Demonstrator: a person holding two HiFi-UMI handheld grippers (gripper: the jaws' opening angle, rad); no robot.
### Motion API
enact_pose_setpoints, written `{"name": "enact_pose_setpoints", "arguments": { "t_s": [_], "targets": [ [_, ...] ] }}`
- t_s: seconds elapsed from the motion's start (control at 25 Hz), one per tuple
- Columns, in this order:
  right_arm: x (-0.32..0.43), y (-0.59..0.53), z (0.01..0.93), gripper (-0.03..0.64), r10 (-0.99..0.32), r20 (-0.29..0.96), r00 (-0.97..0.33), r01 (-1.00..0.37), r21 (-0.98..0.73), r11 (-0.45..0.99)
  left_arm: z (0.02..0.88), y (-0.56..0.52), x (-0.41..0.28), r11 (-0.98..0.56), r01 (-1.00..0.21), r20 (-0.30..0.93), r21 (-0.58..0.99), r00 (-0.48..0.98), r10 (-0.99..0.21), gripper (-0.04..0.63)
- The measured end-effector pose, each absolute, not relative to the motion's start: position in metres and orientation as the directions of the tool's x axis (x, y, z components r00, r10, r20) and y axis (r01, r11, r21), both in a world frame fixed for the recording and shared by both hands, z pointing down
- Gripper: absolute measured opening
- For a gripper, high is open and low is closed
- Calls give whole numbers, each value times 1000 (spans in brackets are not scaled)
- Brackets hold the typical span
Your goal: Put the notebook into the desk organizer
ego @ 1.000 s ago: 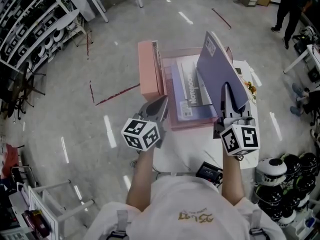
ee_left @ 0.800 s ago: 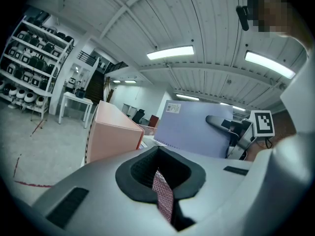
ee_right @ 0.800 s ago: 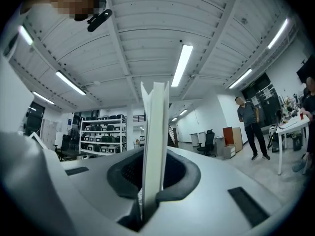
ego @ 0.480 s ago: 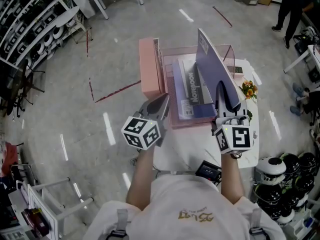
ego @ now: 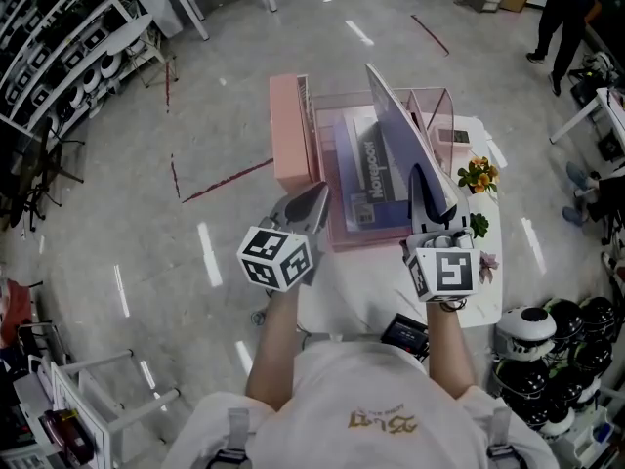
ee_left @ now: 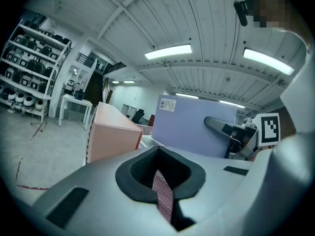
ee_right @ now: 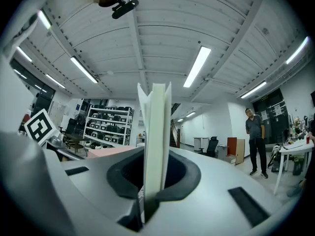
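Head view: right gripper (ego: 418, 172) holds notebook (ego: 395, 130) on edge.
Both forearms reach forward; right jaws clamp the notebook over the desk organizer (ego: 290, 135), left gripper (ego: 316, 197) jaws together.

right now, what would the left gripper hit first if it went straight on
Probably the pink desk organizer, around its near left corner. The left gripper is close to it, though its height relative to the wall is unclear.

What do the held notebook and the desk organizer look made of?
The notebook: white paper pages, visible edge-on between the jaws of the right gripper, under a matte lavender cover, likely card or thin plastic. The desk organizer: probably pink-tinted acrylic, glossy; things behind show through its wall.
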State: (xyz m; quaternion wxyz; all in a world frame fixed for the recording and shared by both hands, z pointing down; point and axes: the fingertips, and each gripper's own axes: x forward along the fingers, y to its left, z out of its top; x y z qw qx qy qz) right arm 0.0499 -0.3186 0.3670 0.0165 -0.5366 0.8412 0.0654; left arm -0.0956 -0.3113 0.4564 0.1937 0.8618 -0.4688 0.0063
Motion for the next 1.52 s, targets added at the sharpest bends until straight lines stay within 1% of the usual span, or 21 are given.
{"name": "enact_pose_setpoints", "arguments": {
  "t_s": [0.16, 0.36, 0.68, 0.96, 1.32, 1.52],
  "targets": [
    [46, -317, 368, 41, -899, -85, -430, -901, 104, 421, 456, -310, -96, -484, -809, 189, 332, 560, -806, 12],
    [30, -315, 363, 41, -889, -91, -448, -887, 173, 429, 454, -309, -103, -477, -814, 188, 332, 552, -812, 12],
    [5, -310, 382, 41, -868, 17, -496, -822, 314, 476, 451, -307, -106, -473, -816, 182, 331, 547, -817, 12],
    [-7, -312, 398, 41, -864, 85, -497, -785, 380, 489, 451, -306, -108, -469, -818, 178, 333, 543, -821, 12],
    [-14, -312, 418, 44, -843, 159, -514, -759, 373, 533, 452, -304, -108, -467, -818, 175, 337, 541, -822, 12],
    [-20, -312, 430, 49, -825, 232, -515, -738, 369, 565, 450, -303, -111, -463, -820, 172, 337, 537, -826, 12]
  ]
}}
